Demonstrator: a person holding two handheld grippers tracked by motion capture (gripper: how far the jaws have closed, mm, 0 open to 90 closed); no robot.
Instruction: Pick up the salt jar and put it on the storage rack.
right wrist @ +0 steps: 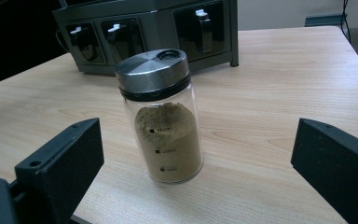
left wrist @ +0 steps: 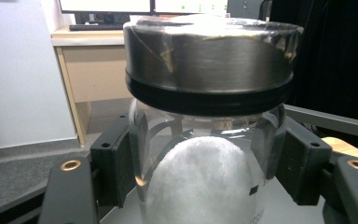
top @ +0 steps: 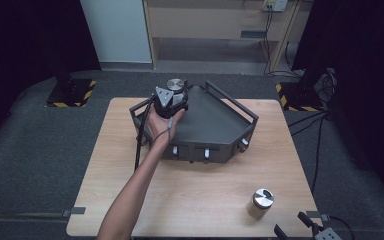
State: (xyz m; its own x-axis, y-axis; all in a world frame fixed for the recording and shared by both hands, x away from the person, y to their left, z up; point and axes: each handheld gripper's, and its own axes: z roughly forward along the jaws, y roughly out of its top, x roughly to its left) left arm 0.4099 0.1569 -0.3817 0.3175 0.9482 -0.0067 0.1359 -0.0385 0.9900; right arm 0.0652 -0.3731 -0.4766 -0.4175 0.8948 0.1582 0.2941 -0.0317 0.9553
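Left gripper (top: pixel 171 100): clenched on a clear glass jar of white powder with a brushed steel lid (left wrist: pixel 207 140), one black jaw pad pressed on each side of the glass just under the lid's black rim.
From above: the hand (top: pixel 161 122) holds that gripper over the far left corner of a dark grey metal rack tray with raised rails (top: pixel 220 122); the jar's round lid shows just beyond the gripper body.
Left gripper view adds: the white fill mounded inside the glass, and the tray's rail running off to the right behind the jar.
Right gripper (top: pixel 305 227): released, jaws spread wide, low at the near right table edge.
Right gripper view adds: a second clear jar of tan powder with a steel lid (right wrist: pixel 162 116) standing upright between the open jaws but apart from both, plus faint level marks on its glass.
Rack front: three small white-handled slots face the right gripper from well beyond the tan jar.
Edges and room: the light wooden table (top: pixel 130 190) lies bare and wide near the left forearm; the tan jar stands near the table's near right corner.
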